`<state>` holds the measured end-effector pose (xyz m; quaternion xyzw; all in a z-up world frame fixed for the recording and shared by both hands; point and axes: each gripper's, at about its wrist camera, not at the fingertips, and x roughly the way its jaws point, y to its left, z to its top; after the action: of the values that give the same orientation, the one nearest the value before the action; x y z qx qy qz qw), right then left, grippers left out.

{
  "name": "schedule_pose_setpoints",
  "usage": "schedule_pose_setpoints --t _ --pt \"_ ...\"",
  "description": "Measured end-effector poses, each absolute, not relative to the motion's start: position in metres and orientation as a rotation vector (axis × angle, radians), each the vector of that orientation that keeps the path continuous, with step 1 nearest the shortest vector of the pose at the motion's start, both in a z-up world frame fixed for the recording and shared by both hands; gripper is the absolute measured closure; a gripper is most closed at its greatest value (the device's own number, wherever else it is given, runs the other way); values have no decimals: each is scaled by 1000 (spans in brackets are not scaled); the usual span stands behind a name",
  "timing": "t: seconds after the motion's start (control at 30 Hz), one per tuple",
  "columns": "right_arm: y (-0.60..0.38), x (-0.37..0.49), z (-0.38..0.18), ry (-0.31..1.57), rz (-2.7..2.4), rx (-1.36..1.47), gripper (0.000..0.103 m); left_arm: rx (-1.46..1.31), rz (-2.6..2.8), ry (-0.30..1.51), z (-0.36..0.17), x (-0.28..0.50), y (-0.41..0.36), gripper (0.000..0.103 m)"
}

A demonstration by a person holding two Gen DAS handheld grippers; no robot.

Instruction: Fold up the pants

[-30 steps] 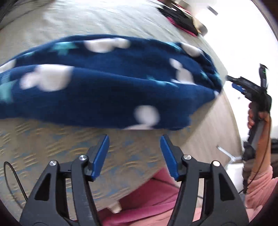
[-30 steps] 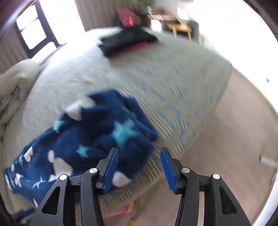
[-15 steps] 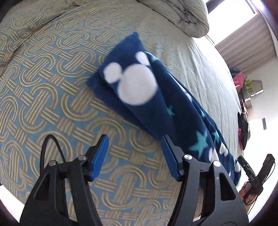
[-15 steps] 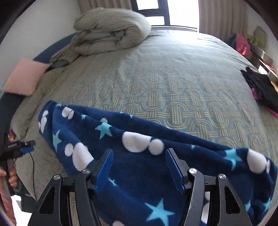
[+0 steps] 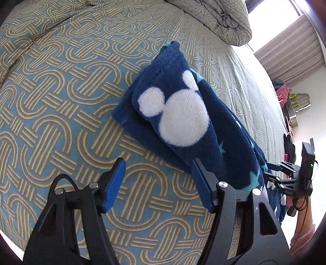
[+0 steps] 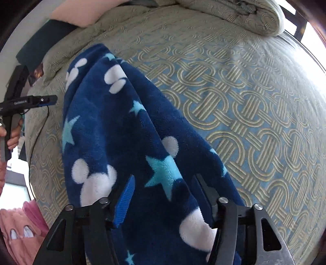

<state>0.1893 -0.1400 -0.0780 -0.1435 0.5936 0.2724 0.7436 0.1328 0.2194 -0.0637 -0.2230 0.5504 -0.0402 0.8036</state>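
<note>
The navy fleece pants with white mouse heads and light-blue stars lie in a long bunched strip on the patterned bedspread. My left gripper is open over the spread, its right finger at the edge of the pants' near end. My right gripper is open, its fingers straddling the other end of the pants; the fabric fills the gap between them. The right gripper also shows at the right edge of the left wrist view, and the left gripper at the left edge of the right wrist view.
A folded duvet lies at the head of the bed beside a pink pillow. Dark clothes sit at the far side. The bed edge and my pink-sleeved arm are at lower left of the right wrist view.
Both grippers have swung from the bed's side toward the pants and come lower. The left now sits at one end, the right now has the other end between its open fingers.
</note>
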Motion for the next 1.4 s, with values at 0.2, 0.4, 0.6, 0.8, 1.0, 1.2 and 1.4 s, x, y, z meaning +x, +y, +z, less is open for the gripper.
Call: schedule_pose_setpoints --t 0.2,0.4,0.6,0.8,1.0,1.2,1.4 --pt "-142 201 -87 1361 576 -200 99 -461 -77 1175 -60 141 216 36" --pt "-179 226 -33 1167 443 -113 99 -457 -95 1164 -57 153 209 36" --pt "-159 242 -80 1281 302 -254 94 -457 -117 1168 -58 157 204 25" --pt "-152 208 -53 1119 156 -258 60 -513 -112 1161 -59 161 216 23" --pt "-112 154 -29 1116 438 -178 56 -540 -69 1199 -71 182 222 22" --pt "-77 87 -62 1146 433 -231 56 -668 -63 1222 -85 201 221 18" --pt "-114 43 -72 1183 299 -24 56 -638 -32 1213 -83 218 204 30"
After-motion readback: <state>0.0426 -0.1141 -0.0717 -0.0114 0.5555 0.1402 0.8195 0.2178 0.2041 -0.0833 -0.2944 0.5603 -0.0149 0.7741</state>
